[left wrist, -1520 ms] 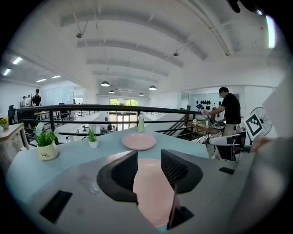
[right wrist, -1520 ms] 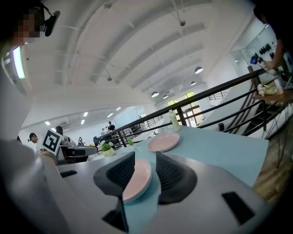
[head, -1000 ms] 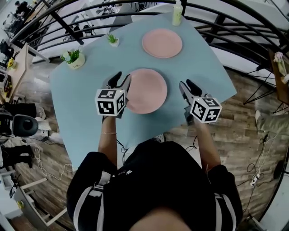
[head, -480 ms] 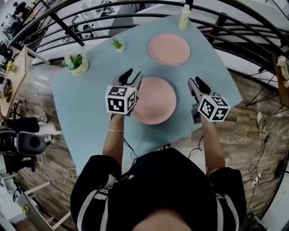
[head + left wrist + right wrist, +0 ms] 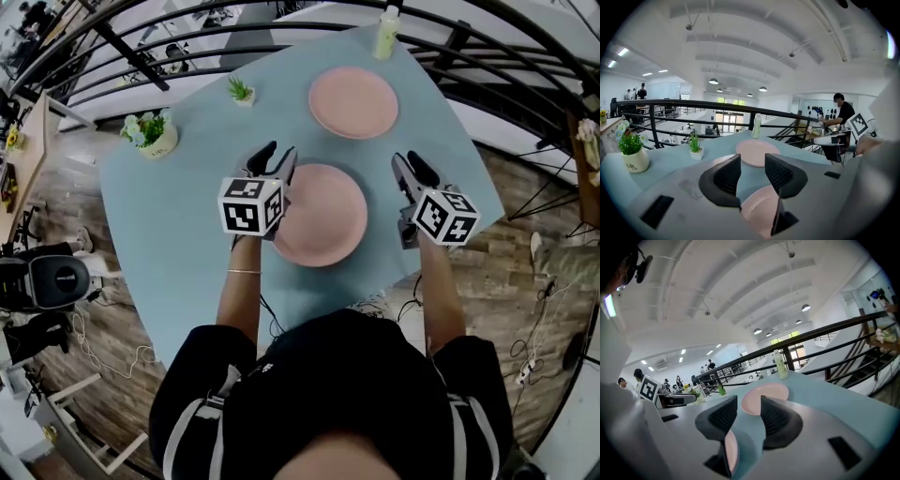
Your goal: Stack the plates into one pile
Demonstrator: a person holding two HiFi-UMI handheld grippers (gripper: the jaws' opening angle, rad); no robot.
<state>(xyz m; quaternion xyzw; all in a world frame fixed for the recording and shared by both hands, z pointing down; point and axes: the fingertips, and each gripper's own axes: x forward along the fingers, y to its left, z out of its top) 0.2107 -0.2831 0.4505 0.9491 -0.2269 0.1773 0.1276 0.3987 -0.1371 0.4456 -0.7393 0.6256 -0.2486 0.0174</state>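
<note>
Closing in on the near plate looks like the step in hand: nothing is lifted yet, and both plates lie flat on the table, well apart. The far plate sits toward the back edge, near a bottle.

Next move, my guess: pinch the near plate's rim w/ one claw, or take it from both sides, then lift and carry it over the far plate, keeping it level so it lands centred.

Left claw: jaws moderately apart, nothing between them. It hangs over the near plate's left rim, and in the left gripper view pink rim shows low down below the gap. Can't tell if it touches.

Right claw: jaws also apart w/ a similar gap, empty. It's off to the plate's right side, clear of the rim, over bare table.
</note>
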